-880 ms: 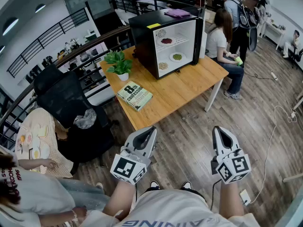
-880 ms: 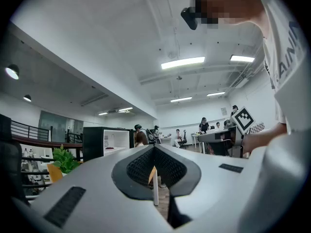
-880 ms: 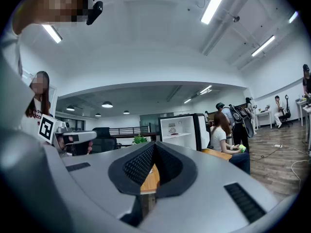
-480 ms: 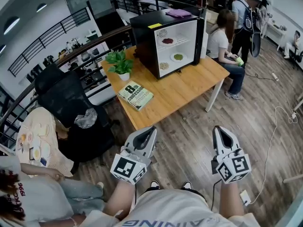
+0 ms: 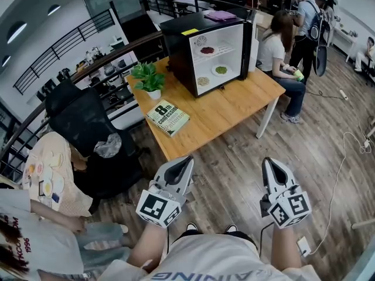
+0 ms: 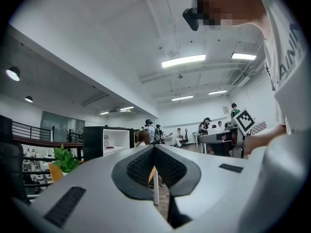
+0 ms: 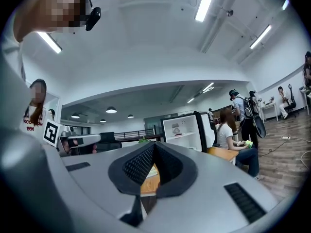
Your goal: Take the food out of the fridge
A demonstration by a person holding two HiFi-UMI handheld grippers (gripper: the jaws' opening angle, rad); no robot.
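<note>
Fridge: a small black fridge (image 5: 177, 57) stands upright at the far end of the wooden table (image 5: 234, 107), at 12 o'clock from the person. Its height is its long side, and its open white front faces about 5 o'clock in the head view.
Door: the door (image 5: 249, 37) is swung wide at the fridge's 3 o'clock edge and is seen nearly edge-on.
Food: all of it sits inside the fridge on white shelves. The red food (image 5: 206, 50) is on the upper shelf, the green food (image 5: 220, 70) is lower, at 4 o'clock of it, and the pale brown food (image 5: 203, 81) is lowest, at 6 o'clock. Each lies flat on a round plate, so none has a long axis.
Left gripper: the left gripper (image 5: 188, 158) is at 7 o'clock in the head view and points toward 1 o'clock. Its jaws are clenched tip to tip, holding nothing, well apart from the fridge.
Right gripper: the right gripper (image 5: 269, 160) is at 5 o'clock and points toward 12. Its jaws are pressed together, holding nothing, well apart from the fridge.
Table top: a potted plant (image 5: 149, 78) stands at the fridge's 9 o'clock. A book (image 5: 167, 117) lies flat at 7 o'clock, near the front edge.
Fridge top: a flat purple thing (image 5: 220, 16) lies there.
Around: a black chair (image 5: 82, 122) stands at the table's 8 o'clock, and a seated person (image 5: 272, 48) is at 3 o'clock.
Hard to make out: a round patterned thing (image 5: 200, 40) high in the fridge is too small to identify, and so is the kind of each food. The door hides the fridge's right wall. Both gripper views show the fridge small and far beyond the jaws.
</note>
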